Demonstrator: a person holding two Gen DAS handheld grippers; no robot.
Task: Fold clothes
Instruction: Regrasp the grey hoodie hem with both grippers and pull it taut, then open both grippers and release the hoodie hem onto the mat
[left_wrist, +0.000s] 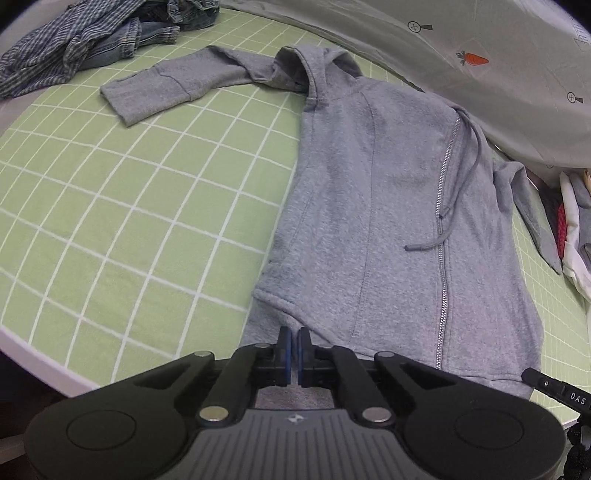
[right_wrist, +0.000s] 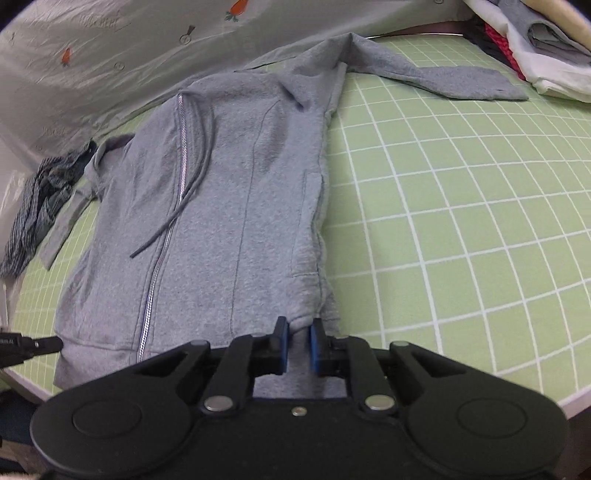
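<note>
A grey zip-up hoodie (left_wrist: 388, 206) lies front up on the green checked sheet (left_wrist: 129, 206), zipper closed, both sleeves spread out to the sides. It also shows in the right wrist view (right_wrist: 229, 206). My left gripper (left_wrist: 294, 338) is shut on the hoodie's bottom hem at its left corner. My right gripper (right_wrist: 298, 332) is shut on the bottom hem at its right corner, with a fold of grey fabric between the blue pads. Each gripper's tip shows at the edge of the other view.
A pile of blue striped and denim clothes (left_wrist: 85, 40) lies at the far left. Folded clothes (right_wrist: 535, 44) are stacked at the far right. A pale quilt with carrot prints (left_wrist: 498, 74) runs along the far side. The bed's edge (left_wrist: 37, 354) is near me.
</note>
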